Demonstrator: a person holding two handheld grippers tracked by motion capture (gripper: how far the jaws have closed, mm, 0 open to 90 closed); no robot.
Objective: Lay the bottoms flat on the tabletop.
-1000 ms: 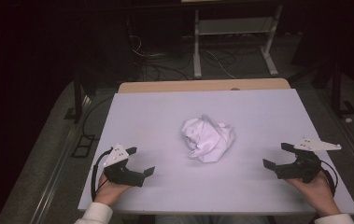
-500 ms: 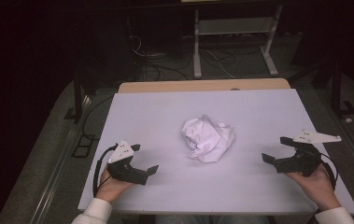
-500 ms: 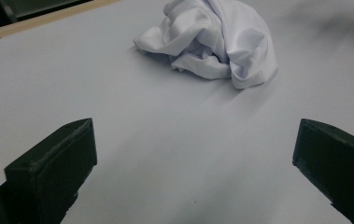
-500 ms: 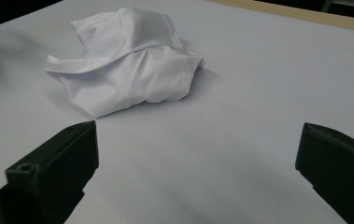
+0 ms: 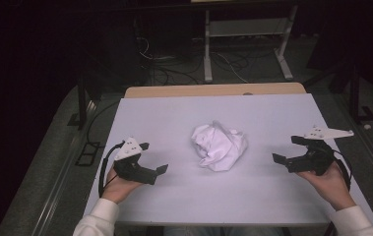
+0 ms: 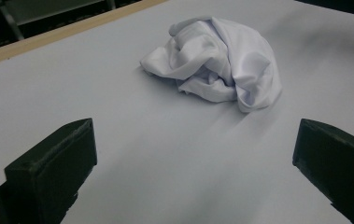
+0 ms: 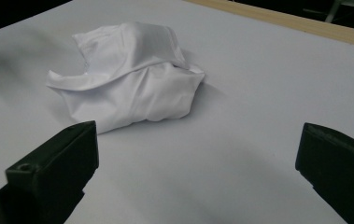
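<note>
I see the crumpled white cloth (image 5: 219,146) mid-surface, between my left hand-held gripper (image 5: 153,158) and right hand-held gripper (image 5: 288,150), well apart from both; both have jaws spread wide, holding nothing.

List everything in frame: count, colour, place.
cloth: 1, white, crumpled in a heap at the middle of the table, apart from both tools
table: 1, pale lilac-white top with a wooden strip along the far edge
frame: 1, light grey metal, on the floor beyond the table
cables: several, dark, on the floor beyond the table
left tool: 1, black with a grey plate on top, near left of the table, jaws wide open toward the cloth
right tool: 1, black with a grey plate on top, near right of the table, jaws wide open toward the cloth
hands: 2, in white sleeves, at the near edge, one holding each tool
</note>
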